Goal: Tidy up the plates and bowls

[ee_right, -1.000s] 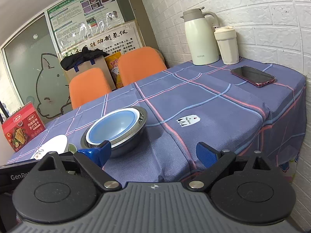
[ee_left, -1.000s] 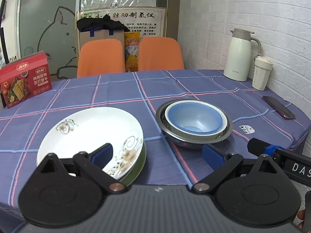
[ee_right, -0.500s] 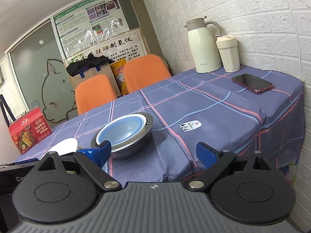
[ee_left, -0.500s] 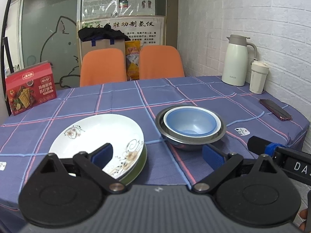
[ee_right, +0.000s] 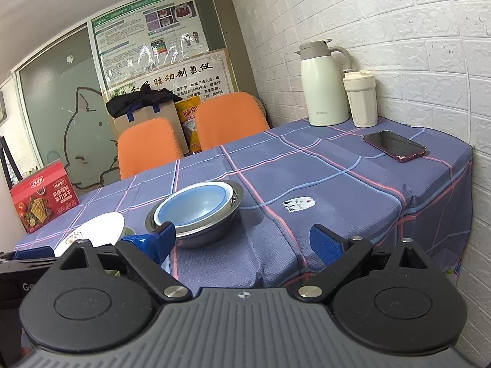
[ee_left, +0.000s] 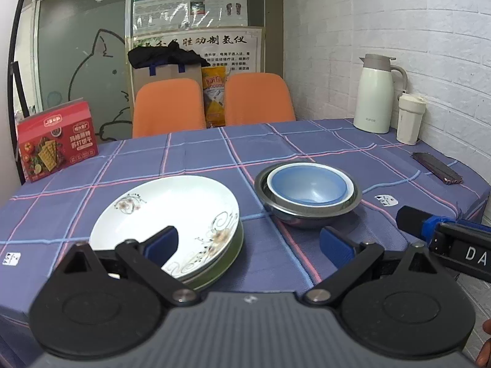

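A table (ee_left: 190,150) draped in a purple checked cloth is seen in both views; at 11 o'clock in the left wrist view a white floral plate (ee_left: 165,214) is stacked on a green plate (ee_left: 234,253) near the front edge; at 1 o'clock, just beside the stack yet apart from it, a steel bowl (ee_left: 307,213) is set, and a blue bowl (ee_left: 308,185) is nested inside it, with nothing seen in the blue bowl; a cream flask (ee_left: 376,93) and a tumbler (ee_left: 409,119) are stood at 2 o'clock against the wall; a phone (ee_right: 394,145) is laid flat near them; the left gripper (ee_left: 247,242) is held with jaws spread wide, holding nothing; the right gripper (ee_right: 242,239) is likewise spread wide and holding nothing.
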`<move>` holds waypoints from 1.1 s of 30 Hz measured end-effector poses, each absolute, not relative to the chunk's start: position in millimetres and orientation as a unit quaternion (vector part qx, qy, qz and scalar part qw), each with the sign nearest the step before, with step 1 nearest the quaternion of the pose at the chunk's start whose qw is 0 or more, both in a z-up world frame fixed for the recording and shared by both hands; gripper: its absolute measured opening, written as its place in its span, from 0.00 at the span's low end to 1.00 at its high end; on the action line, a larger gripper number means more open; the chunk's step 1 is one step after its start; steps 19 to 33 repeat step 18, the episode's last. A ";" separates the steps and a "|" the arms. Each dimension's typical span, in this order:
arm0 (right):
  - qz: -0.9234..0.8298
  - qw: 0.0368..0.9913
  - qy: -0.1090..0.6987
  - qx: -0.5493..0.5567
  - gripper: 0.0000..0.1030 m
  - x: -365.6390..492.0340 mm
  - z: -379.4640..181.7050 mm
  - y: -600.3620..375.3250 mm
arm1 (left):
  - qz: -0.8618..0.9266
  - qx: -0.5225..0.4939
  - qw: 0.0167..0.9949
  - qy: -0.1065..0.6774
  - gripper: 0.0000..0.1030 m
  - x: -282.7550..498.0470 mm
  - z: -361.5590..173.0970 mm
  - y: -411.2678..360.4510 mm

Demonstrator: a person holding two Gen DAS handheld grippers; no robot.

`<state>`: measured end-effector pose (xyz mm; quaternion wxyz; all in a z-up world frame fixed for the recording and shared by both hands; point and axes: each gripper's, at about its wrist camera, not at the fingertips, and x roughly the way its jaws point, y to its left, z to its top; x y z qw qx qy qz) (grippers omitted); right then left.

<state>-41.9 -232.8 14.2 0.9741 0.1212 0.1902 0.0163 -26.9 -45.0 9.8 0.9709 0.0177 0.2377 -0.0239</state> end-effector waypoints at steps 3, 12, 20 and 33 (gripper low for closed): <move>0.021 0.974 0.195 0.114 0.79 -42.7 12.0 -227.8 | -0.018 0.022 0.970 0.242 0.95 -30.6 5.5 -40.5; 0.032 0.979 0.186 0.082 0.80 -58.8 16.2 -210.7 | 0.001 0.024 0.976 0.217 0.95 -51.4 12.2 -30.6; 0.037 0.981 0.170 0.079 0.80 -70.0 21.2 -205.9 | 0.007 0.021 0.981 0.194 0.95 -67.5 18.5 -27.7; 0.037 0.981 0.170 0.079 0.80 -70.0 21.2 -205.9 | 0.007 0.021 0.981 0.194 0.95 -67.5 18.5 -27.7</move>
